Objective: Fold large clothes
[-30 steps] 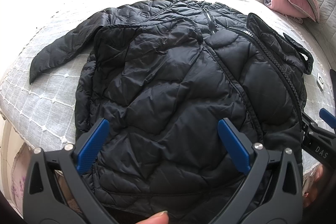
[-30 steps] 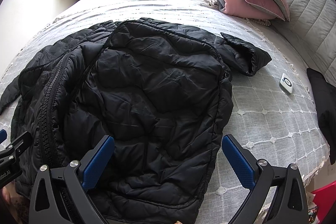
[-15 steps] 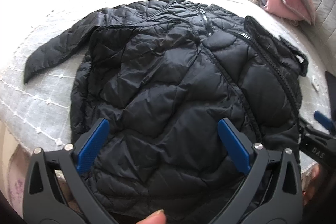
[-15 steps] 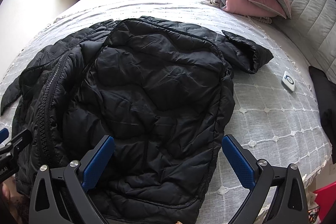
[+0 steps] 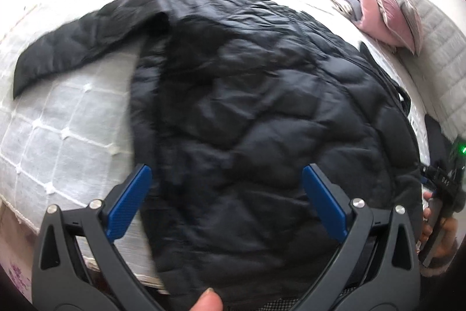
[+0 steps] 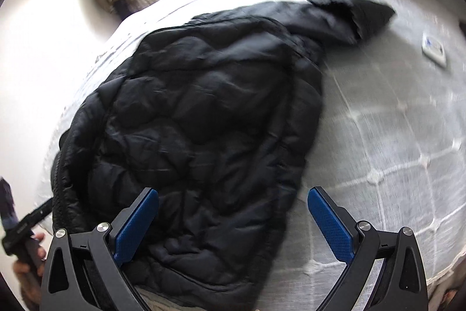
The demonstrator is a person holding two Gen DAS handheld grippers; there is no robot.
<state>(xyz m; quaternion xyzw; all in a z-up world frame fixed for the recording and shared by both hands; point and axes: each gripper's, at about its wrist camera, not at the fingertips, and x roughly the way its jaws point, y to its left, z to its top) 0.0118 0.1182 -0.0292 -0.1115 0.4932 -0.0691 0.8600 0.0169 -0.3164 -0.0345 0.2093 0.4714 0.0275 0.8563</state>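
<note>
Two grippers, both spread wide and holding nothing: left gripper above the hem of the black quilted jacket, right gripper straddling its side edge. Jacket spread flat on the white bed, one sleeve stretched outward. Small white remote nearby.

Left black tongs with blue pads: spread wide, empty, thumb tip below. Right black blue-padded tongs: likewise wide apart, holding nothing.
</note>
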